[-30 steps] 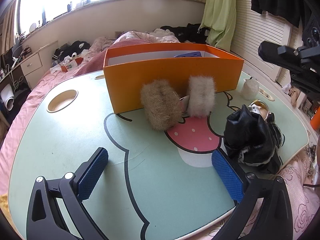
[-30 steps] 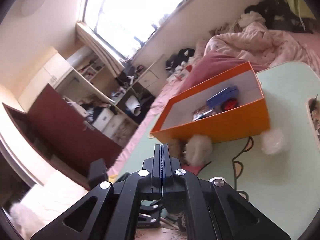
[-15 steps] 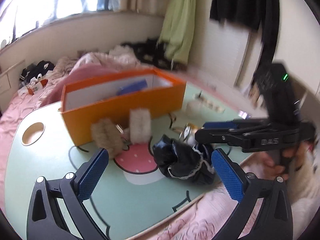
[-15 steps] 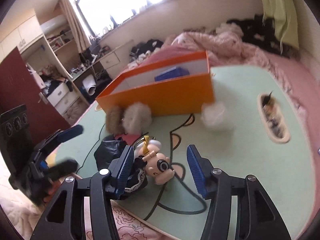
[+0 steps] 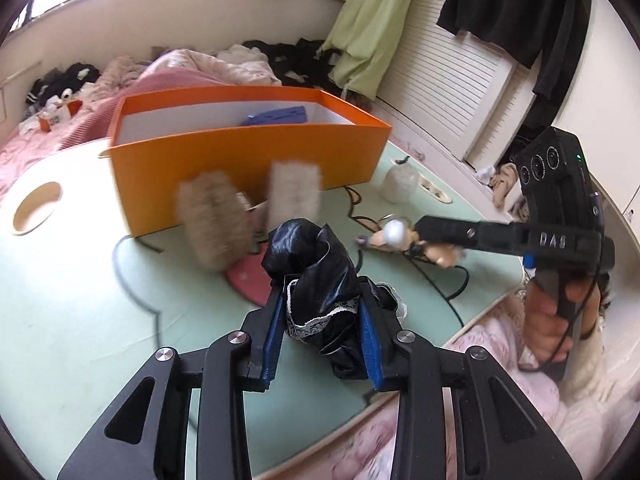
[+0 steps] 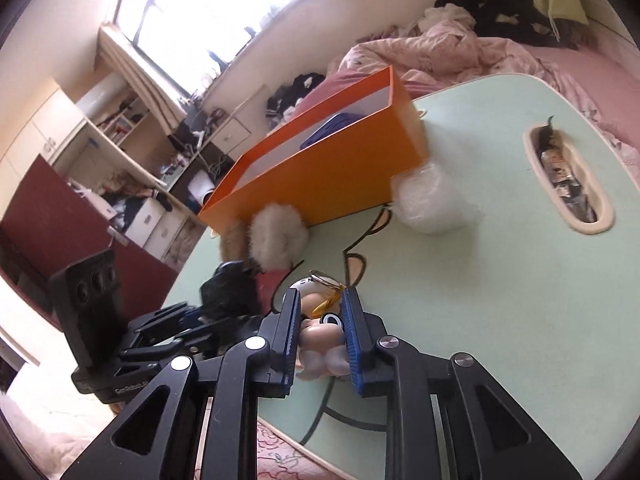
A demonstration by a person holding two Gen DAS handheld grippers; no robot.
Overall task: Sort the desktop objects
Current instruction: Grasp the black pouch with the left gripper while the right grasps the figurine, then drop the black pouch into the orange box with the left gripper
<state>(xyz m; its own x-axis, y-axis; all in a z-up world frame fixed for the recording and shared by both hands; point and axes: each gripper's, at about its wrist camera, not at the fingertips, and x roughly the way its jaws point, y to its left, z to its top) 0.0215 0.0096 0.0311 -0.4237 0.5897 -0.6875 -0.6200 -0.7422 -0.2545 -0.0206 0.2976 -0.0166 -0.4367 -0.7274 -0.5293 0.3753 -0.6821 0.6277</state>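
In the left wrist view, our left gripper (image 5: 322, 334) fills the lower middle of the frame. Its fingers (image 5: 272, 344) have just been closing and now press on either side of a crumpled black garment with lace trim (image 5: 320, 280), which lies on the pale green counter (image 5: 80, 300). Above it, in the centre, two fur cuffs (image 5: 248, 210) stand against the front wall of the orange box (image 5: 248, 160), which holds a blue item (image 5: 278, 116). At right, our right gripper (image 5: 420, 232) reaches in from the edge, held by a hand (image 5: 556, 316), its tip at a small doll figure (image 5: 394, 236) on the counter. A frosted jar (image 5: 398, 184) sits just beyond the box's right corner.

In the right wrist view, our right gripper (image 6: 320, 338) sits at lower centre, its blue fingers (image 6: 354, 340) having just been closing and now clamped on the doll figure (image 6: 320, 340), whose metal ring (image 6: 324, 280) pokes out above. The left gripper (image 6: 172, 324) shows at lower left beside the black garment (image 6: 228, 292). The orange box (image 6: 320, 172) lies in the upper middle, the fur cuffs (image 6: 276, 236) at its near corner, the frosted jar (image 6: 430, 200) to their right.
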